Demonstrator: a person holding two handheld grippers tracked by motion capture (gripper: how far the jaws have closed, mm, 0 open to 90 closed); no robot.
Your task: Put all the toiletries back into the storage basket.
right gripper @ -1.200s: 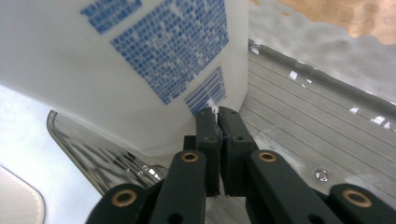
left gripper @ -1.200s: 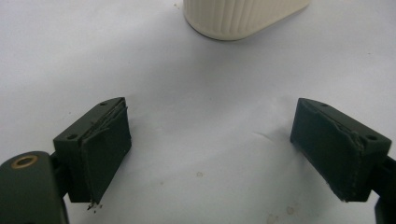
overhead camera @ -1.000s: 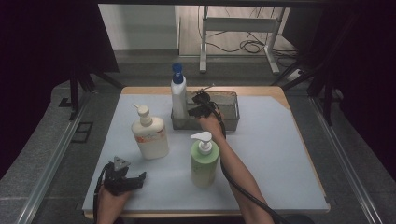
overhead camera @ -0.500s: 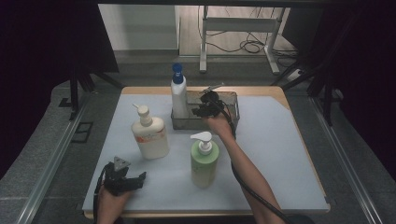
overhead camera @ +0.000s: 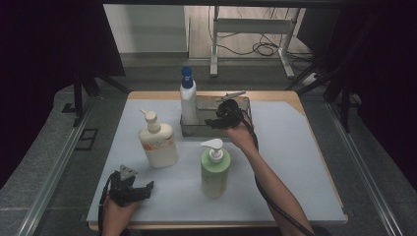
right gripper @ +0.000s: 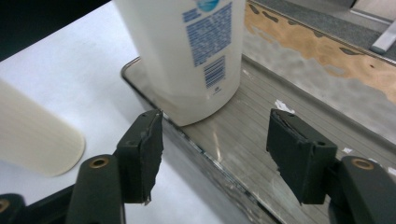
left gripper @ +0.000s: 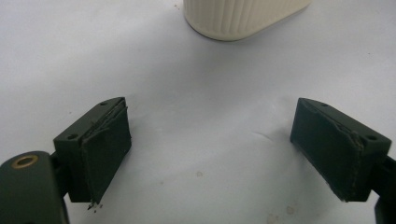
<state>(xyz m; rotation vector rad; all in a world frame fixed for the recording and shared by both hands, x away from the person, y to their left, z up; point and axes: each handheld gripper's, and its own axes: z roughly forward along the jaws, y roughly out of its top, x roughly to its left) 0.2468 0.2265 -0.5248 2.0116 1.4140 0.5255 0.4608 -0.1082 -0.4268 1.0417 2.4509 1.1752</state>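
A white bottle with a blue cap (overhead camera: 188, 101) (right gripper: 194, 51) stands upright in the left end of a clear tray (overhead camera: 242, 104) (right gripper: 261, 140) at the back of the table. My right gripper (overhead camera: 212, 122) (right gripper: 215, 149) hovers open over the tray's front wall, its jaws empty, just short of that bottle. A cream pump bottle (overhead camera: 156, 141) (left gripper: 238, 16) stands on the white mat, and a green pump bottle (overhead camera: 214, 169) stands nearer the front. My left gripper (overhead camera: 147, 189) (left gripper: 210, 154) rests low at the front left, open, with bare mat between its jaws.
The white mat (overhead camera: 295, 162) covers most of the wooden table (overhead camera: 290, 98). Metal rails (overhead camera: 54, 172) run along both sides. A desk frame and cables (overhead camera: 255, 44) sit on the floor beyond the far edge.
My right gripper has drawn back from over the tray toward its front wall and a little toward the person. The left gripper has stayed where it was.
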